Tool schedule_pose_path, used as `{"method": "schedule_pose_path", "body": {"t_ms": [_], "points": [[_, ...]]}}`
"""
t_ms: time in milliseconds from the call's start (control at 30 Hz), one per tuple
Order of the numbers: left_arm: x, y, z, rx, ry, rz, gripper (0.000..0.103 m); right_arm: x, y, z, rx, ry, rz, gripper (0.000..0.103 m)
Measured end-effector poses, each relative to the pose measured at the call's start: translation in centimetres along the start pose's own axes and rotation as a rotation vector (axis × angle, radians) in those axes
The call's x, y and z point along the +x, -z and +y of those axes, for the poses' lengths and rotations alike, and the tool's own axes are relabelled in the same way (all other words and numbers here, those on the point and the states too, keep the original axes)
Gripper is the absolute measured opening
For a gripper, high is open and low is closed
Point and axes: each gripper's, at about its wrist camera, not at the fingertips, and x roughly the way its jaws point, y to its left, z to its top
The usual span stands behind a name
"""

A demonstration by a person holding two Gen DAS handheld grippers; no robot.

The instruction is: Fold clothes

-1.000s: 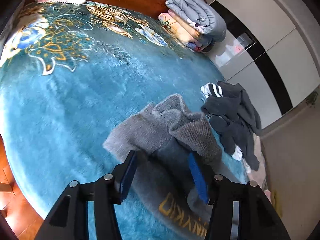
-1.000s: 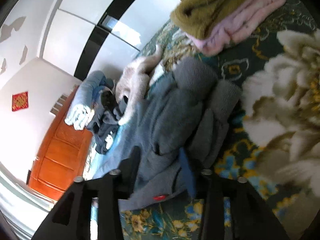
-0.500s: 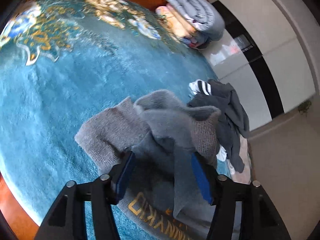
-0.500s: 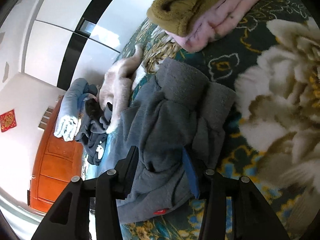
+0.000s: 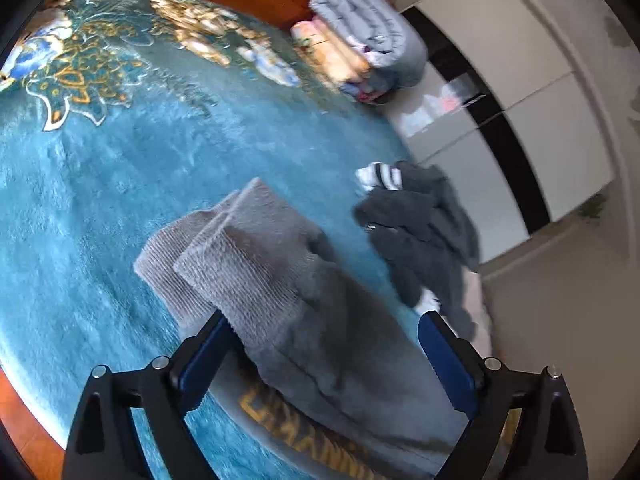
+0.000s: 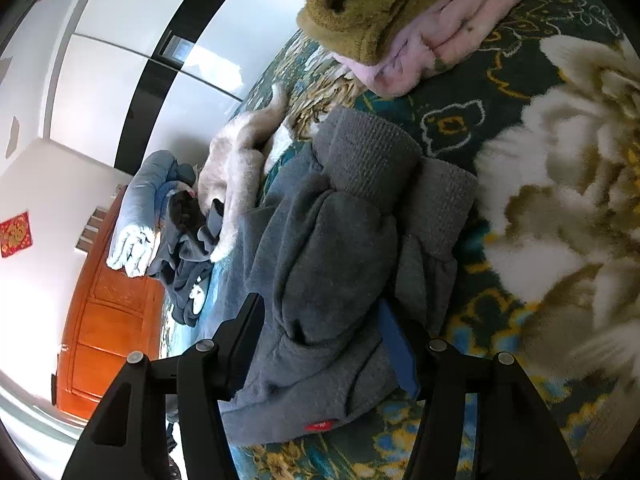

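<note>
So the grey sweatshirt (image 5: 304, 304) is seen low and centre in the left wrist view, spread on the teal floral blanket (image 5: 120, 168). Compared with a second ago, the two ribbed cuffs (image 5: 224, 256) have been laid flat side by side, pointing to the upper left of the frame, where before they were bunched up in a lump. The left gripper (image 5: 320, 356) has also been opened up: its jaws are now spread wide with the cloth passing between them untouched, so nothing is gripped there.

In the right wrist view the same sweatshirt (image 6: 320, 264) fills the middle, sleeves stacked over the body. The right gripper (image 6: 324, 344) is kept fairly wide around a fold, but whether cloth is actually pinched can't be told.

Sleeve step looks pretty much done, so a fold across the body is probably called for next. The dark pile (image 5: 420, 232) at centre right is left untouched.
</note>
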Motion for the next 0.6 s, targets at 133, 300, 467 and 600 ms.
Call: {"method": "schedule_pose_path", "body": {"t_ms": [133, 300, 467, 600], "points": [[0.9, 0.1, 0.3, -0.024, -0.080, 0.022, 0.054, 0.1, -0.4, -0.3, 0.034, -0.005, -0.018, 0.058], [1.6, -1.9, -1.2, -0.040, -0.112, 0.062, 0.014, 0.3, -1.8, -0.1, 0.076, -0.004, -0.026, 0.024], [-3.0, -5.1, -5.4, 0.026, 0.095, -0.032, 0.012, -3.0, -3.7, 3.1, -0.014, -0.078, -0.122, 0.015], [-4.4, -4.2, -4.2, 0.108, 0.032, -0.052, 0.013, -6.4, -3.2, 3.1, -0.085, -0.124, -0.182, 0.015]]}}
